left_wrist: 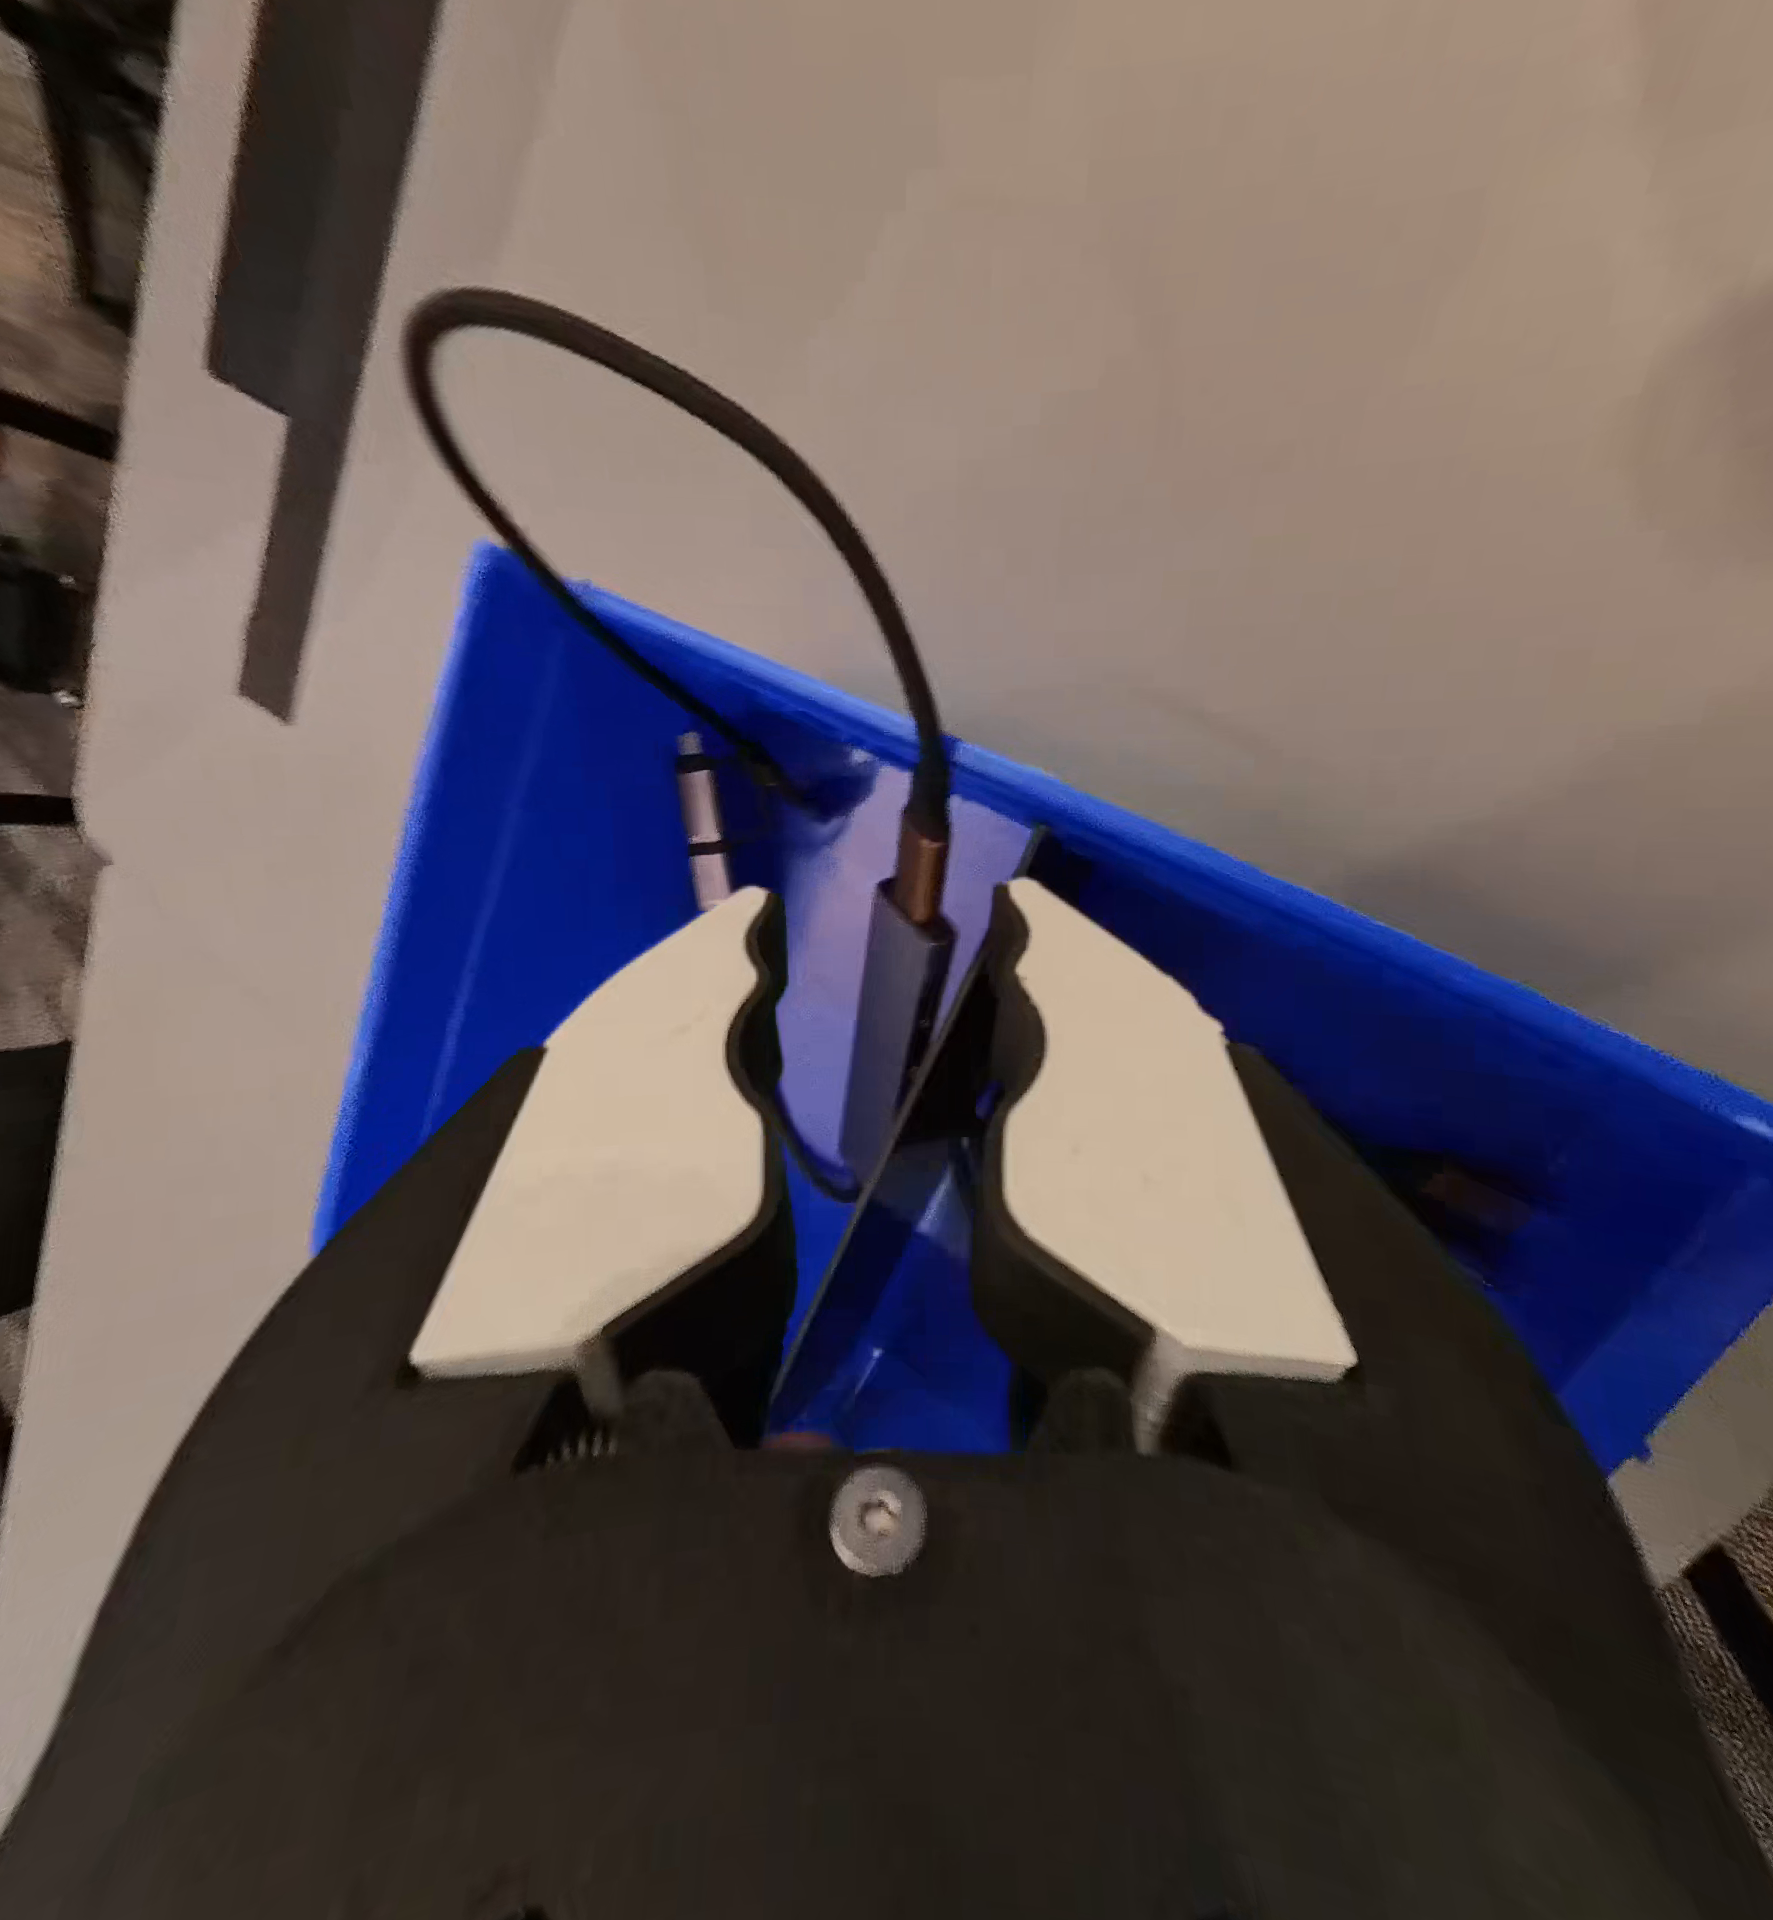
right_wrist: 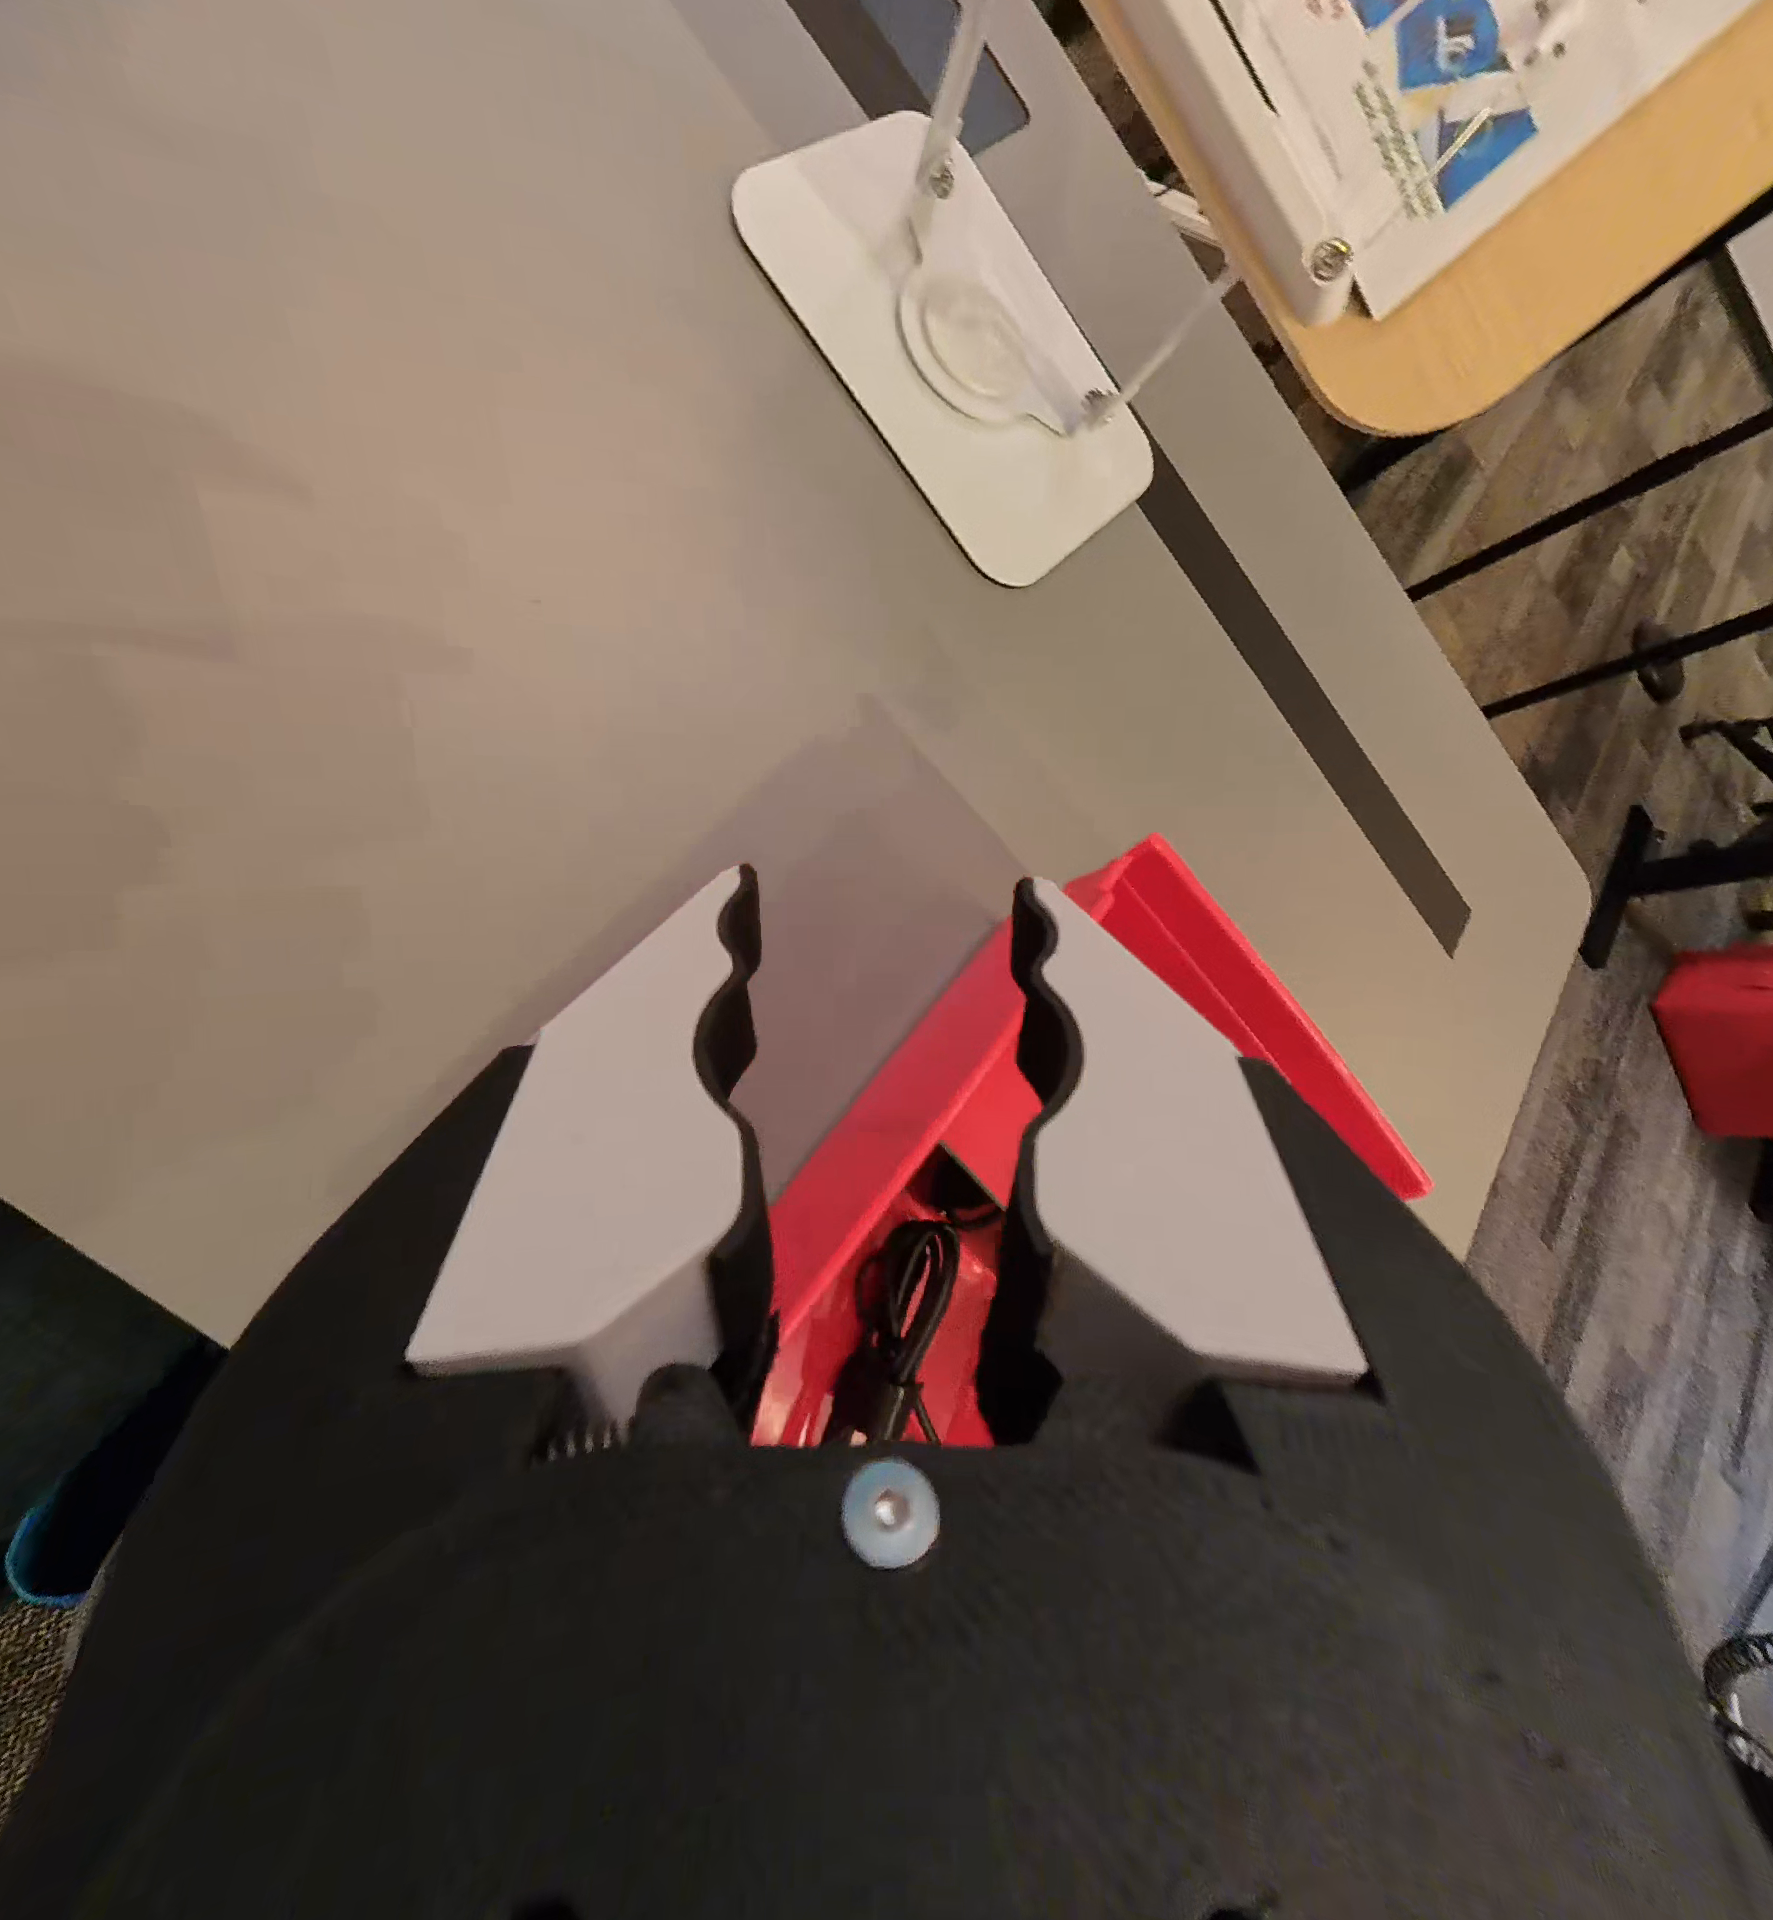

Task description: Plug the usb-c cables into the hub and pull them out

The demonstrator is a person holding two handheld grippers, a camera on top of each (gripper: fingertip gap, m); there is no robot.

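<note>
Your left gripper (left_wrist: 887, 914) hangs over the blue bin (left_wrist: 1381, 997), jaws spread wide and gripping nothing; the grey hub (left_wrist: 897, 1023) lies in the bin right in the gap between your fingers, clear of both pads; a copper-collared plug (left_wrist: 926, 868) sits at the hub's far end, and its black cable (left_wrist: 653, 416) loops up and back down into the bin's far corner; a silver connector (left_wrist: 703, 821) lies just left of the hub, inside the same bin; a thin dark divider (left_wrist: 923, 1122) runs diagonally beside the hub.

Your right gripper (right_wrist: 887, 914) is over the red bin (right_wrist: 975, 1081), likewise wide apart with nothing between the fingers; a coiled black cable (right_wrist: 908, 1320) lies in the bin, low between your jaws and touching neither; the bin sits near the edge of the grey table (right_wrist: 342, 520); a white stand base (right_wrist: 939, 364) rests farther off on that table.
</note>
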